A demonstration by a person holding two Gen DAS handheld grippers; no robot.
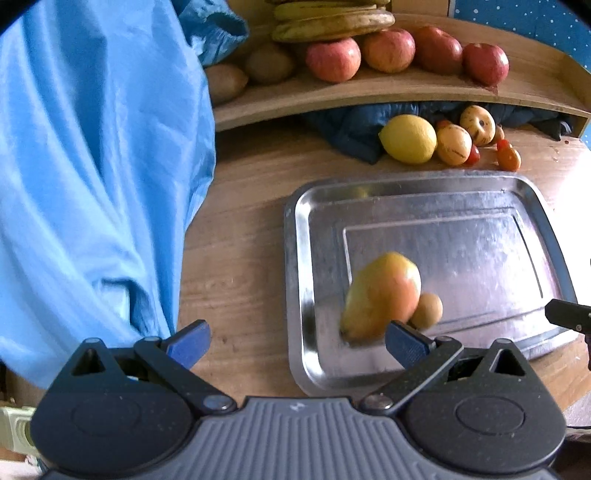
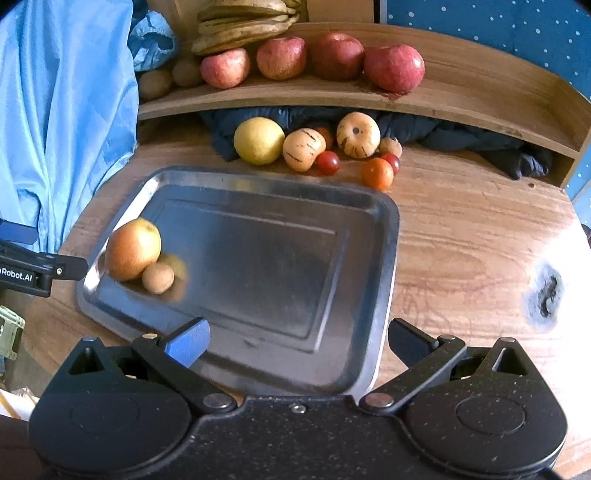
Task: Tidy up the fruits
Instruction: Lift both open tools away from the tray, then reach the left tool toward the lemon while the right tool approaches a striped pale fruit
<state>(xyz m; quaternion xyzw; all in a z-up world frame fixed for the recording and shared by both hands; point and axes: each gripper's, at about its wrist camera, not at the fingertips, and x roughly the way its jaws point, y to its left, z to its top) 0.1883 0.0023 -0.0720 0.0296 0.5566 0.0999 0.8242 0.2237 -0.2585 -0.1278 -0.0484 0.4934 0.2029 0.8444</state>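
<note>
A steel tray (image 1: pixel 480 206) (image 2: pixel 362 236) lies on the wooden table. A yellow-red mango (image 1: pixel 382 295) (image 2: pixel 133 249) rests at the tray's near-left corner, with a small brown kiwi (image 1: pixel 428 310) (image 2: pixel 158 277) touching it. My left gripper (image 1: pixel 295 345) is open just short of the tray's left edge, nothing between its fingers. Over the tray's near edge my right gripper (image 2: pixel 297 341) also stands open and holds nothing. Behind the tray lie a lemon (image 1: pixel 408 138) (image 2: pixel 258 140), two striped pale melons (image 1: pixel 454 144) (image 2: pixel 301 149), cherry tomatoes (image 2: pixel 327 162) and a small orange (image 2: pixel 377 173).
A wooden shelf (image 1: pixel 369 92) (image 2: pixel 461 99) behind carries several red apples (image 1: pixel 332 59) (image 2: pixel 393 66), bananas (image 1: pixel 332 22) (image 2: pixel 240 26) and kiwis (image 1: pixel 267 62). Blue cloth (image 1: pixel 92 166) (image 2: pixel 62 110) hangs at the left. Dark fabric (image 2: pixel 480 140) lies under the shelf.
</note>
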